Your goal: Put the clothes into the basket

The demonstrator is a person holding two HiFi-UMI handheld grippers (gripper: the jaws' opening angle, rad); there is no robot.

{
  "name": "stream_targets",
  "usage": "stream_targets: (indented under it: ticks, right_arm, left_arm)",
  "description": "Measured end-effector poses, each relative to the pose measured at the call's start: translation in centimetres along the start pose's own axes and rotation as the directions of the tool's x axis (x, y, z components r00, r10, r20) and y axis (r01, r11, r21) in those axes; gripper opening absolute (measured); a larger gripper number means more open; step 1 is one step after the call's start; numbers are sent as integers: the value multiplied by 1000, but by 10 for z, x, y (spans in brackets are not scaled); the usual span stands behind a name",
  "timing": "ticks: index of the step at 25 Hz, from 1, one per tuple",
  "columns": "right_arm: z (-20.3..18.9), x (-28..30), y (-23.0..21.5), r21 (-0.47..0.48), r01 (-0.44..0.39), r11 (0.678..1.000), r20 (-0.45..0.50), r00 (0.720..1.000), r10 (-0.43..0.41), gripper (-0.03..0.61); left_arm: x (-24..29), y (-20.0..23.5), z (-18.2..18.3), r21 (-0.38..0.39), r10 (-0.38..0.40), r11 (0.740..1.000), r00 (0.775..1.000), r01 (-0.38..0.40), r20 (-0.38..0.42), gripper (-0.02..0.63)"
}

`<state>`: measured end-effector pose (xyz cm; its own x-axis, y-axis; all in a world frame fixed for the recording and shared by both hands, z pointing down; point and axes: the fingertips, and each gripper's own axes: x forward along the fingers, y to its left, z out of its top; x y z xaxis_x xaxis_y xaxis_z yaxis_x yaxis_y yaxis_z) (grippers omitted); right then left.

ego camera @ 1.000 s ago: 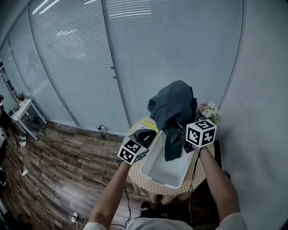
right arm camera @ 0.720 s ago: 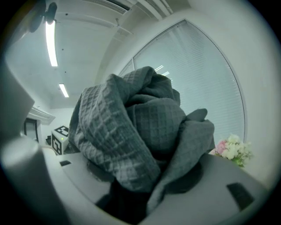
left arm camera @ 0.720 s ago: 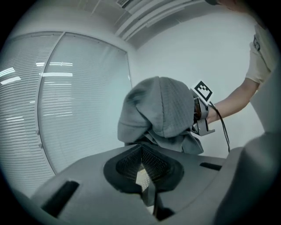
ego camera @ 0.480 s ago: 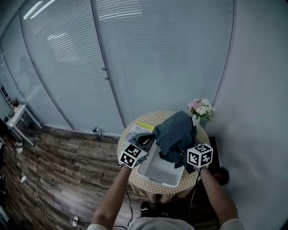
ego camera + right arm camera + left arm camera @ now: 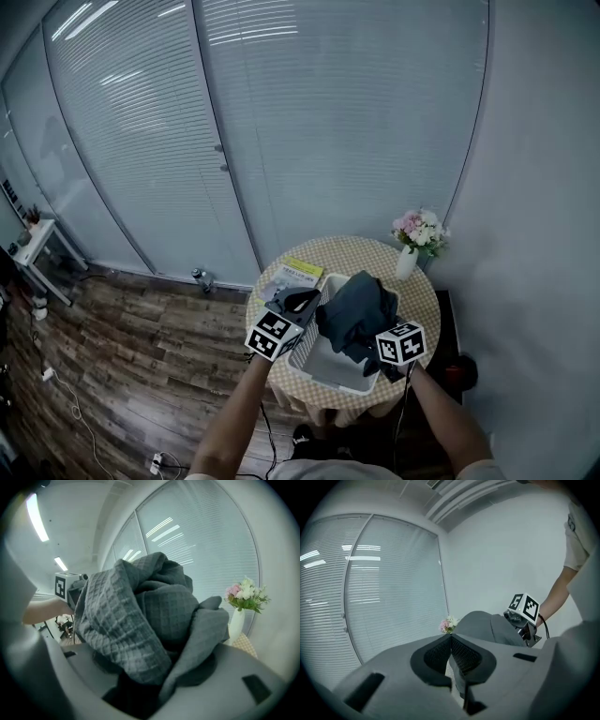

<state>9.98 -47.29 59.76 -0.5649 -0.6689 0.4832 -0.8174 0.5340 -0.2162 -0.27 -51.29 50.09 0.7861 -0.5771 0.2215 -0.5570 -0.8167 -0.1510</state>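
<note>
Right gripper [image 5: 373, 354] pinching grey cloth [image 5: 356, 314] over white basket [image 5: 325, 364] (on round table [image 5: 417, 298]); left gripper [image 5: 297, 303], jaws pressed together, at basket's left.

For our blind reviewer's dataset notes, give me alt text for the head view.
The right gripper holds a dark grey garment over a white basket on a round checked table. The left gripper, shut, hovers by the basket's left rim.

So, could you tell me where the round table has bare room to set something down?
Bare checked tablecloth lies behind the white plastic basket, between the yellow booklet and the white flower vase. The basket is crowded by the dark grey garment.
</note>
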Motion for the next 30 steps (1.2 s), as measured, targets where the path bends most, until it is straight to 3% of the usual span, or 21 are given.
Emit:
stream_targets:
  ticks: [5,9,12,21,30]
  right_arm:
    - [-24,19,8,-54,17,998,-153,988,-25,283]
    - [-31,19,12,-238,8,971,-222,973,-62,355]
    - [-24,15,16,-290,-16,957,-206,978,-46,357]
    - [0,20,12,-291,9,957,-135,990,-50,357]
    - [32,24,13,-283,32,959,9,1000,-30,354]
  left_arm:
    - [-8,5,-4,-1,1,1000,1000,-1,0,14]
    - [-13,11,-12,-7,1,1000,1000,-1,-3,14]
    - [-14,10,-17,-33,2,999,1000,-2,10,14]
    - [-18,11,-29,-55,1,998,1000,-1,1,14]
    - [-29,21,-34,-57,26,998,1000,-26,-8,14]
